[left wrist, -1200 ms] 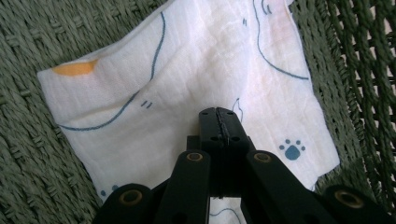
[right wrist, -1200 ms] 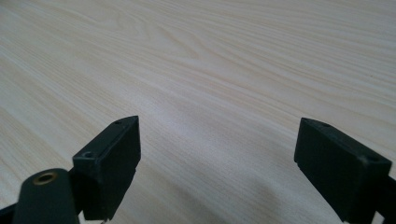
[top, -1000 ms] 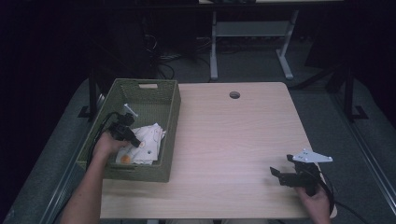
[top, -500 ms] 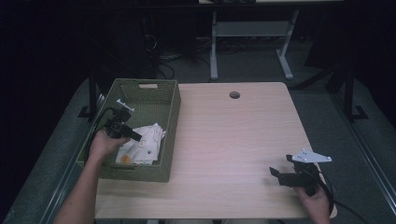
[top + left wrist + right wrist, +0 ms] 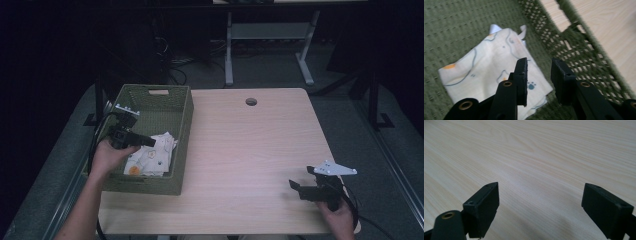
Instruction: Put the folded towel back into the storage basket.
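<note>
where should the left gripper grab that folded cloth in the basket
Probably the cloth's loose corner by the paw print, coming straight down. It lies flat on the basket floor, so the left gripper, jaws slightly apart above that edge, can pinch a layer there, clear of the mesh wall.

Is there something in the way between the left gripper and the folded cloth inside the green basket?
Nothing visible. The left gripper hangs open just above the cloth inside the basket, its wall off to one side.
</note>
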Demonstrator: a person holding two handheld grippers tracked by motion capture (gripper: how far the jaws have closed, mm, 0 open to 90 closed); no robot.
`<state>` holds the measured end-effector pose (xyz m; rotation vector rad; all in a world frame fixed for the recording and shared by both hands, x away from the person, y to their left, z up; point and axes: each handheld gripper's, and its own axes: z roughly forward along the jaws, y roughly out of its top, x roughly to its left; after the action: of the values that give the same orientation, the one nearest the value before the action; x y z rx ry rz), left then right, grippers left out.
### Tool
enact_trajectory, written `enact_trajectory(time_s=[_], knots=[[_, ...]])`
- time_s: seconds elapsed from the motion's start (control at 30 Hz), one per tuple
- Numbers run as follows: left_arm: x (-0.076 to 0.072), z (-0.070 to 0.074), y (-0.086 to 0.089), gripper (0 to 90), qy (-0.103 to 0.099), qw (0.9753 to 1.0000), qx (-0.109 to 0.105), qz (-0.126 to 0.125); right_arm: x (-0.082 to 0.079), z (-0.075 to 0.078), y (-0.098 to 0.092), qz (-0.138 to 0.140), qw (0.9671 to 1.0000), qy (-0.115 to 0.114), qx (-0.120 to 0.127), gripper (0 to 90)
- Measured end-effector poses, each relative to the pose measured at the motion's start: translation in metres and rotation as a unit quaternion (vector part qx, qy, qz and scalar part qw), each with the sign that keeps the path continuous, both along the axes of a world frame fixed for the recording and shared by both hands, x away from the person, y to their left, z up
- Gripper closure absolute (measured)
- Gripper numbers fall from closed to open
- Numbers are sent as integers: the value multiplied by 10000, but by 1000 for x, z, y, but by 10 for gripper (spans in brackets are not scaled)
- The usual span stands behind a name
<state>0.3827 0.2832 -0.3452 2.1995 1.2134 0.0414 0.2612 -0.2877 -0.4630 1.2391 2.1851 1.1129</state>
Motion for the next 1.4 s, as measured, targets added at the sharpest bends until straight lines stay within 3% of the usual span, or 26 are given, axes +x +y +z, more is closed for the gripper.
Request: enact_trajectory(time_s=[0.23,0.53,0.8,1.4], knots=[[-9,5,0,579,-137,9998,-145,90,0,0,1,-2,10000,-7,-17,140],[-21,5,-3,484,-312,9976,-556,269,-4,1,2,33,10000,-44,-37,140],[-29,3,-9,381,-363,9974,-555,273,-7,4,-1,-28,10000,-62,-10,140],[-33,11,-27,294,-572,9942,-874,254,-8,5,-3,-30,10000,-78,9,140]])
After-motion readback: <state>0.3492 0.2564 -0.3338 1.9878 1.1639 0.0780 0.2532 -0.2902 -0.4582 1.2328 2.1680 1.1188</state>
